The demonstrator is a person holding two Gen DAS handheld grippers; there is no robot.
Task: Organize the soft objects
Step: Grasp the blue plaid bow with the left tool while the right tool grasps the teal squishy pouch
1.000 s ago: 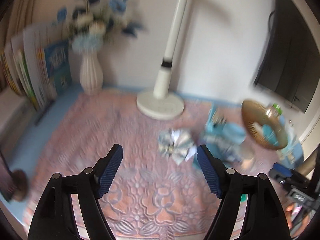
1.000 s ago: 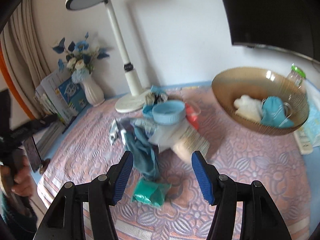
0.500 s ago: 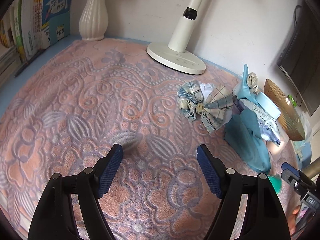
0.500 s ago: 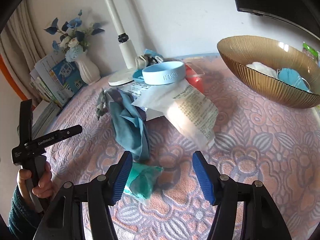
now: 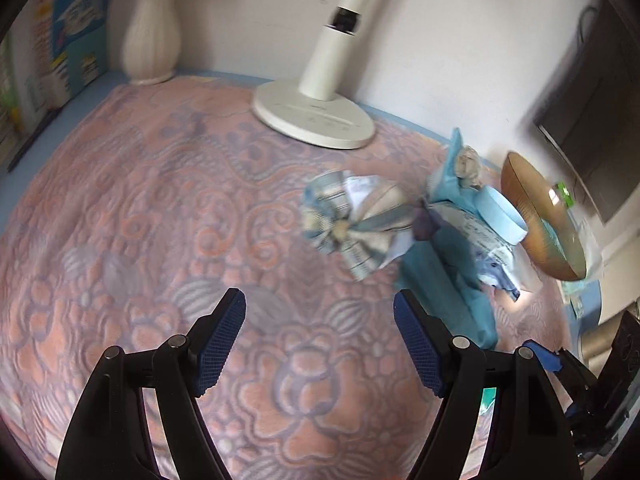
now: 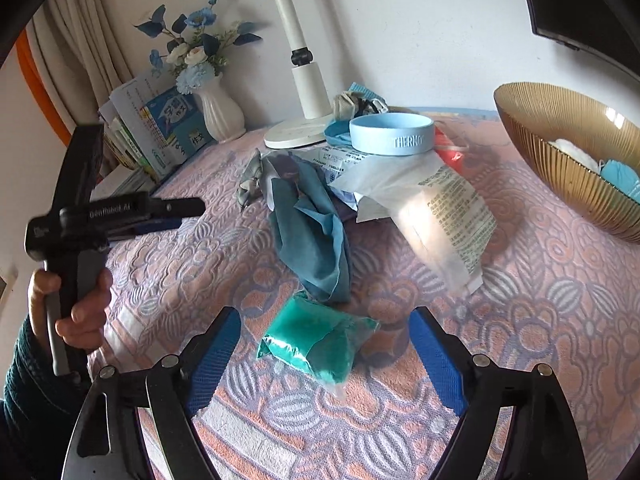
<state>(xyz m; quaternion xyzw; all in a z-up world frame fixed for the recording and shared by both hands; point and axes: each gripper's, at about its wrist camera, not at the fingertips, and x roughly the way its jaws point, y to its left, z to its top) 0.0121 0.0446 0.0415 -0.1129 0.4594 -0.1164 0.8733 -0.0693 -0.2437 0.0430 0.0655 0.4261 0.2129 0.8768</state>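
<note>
A green soft packet (image 6: 316,344) lies on the pink patterned cloth, between the blue pads of my right gripper (image 6: 326,352); its jaws are opening and do not press on it. Behind it lie a teal cloth (image 6: 316,228), a printed plastic bag (image 6: 436,208) and a light blue band (image 6: 392,134). A plaid bow (image 5: 352,220) lies ahead and to the right of my left gripper (image 5: 320,338), which is open over bare cloth. The amber glass bowl (image 6: 560,160) at the right holds a white and a blue soft piece.
A white lamp base (image 5: 316,120) and a white vase (image 5: 150,44) stand at the back by the wall. Books (image 6: 160,132) lean at the back left. A dark screen (image 5: 592,120) hangs at the right. A hand (image 6: 76,312) holds the left gripper.
Both grippers have sunk toward the cloth. The right jaws have spread wider around the green packet. The left view has swung down and closer to the bow.
</note>
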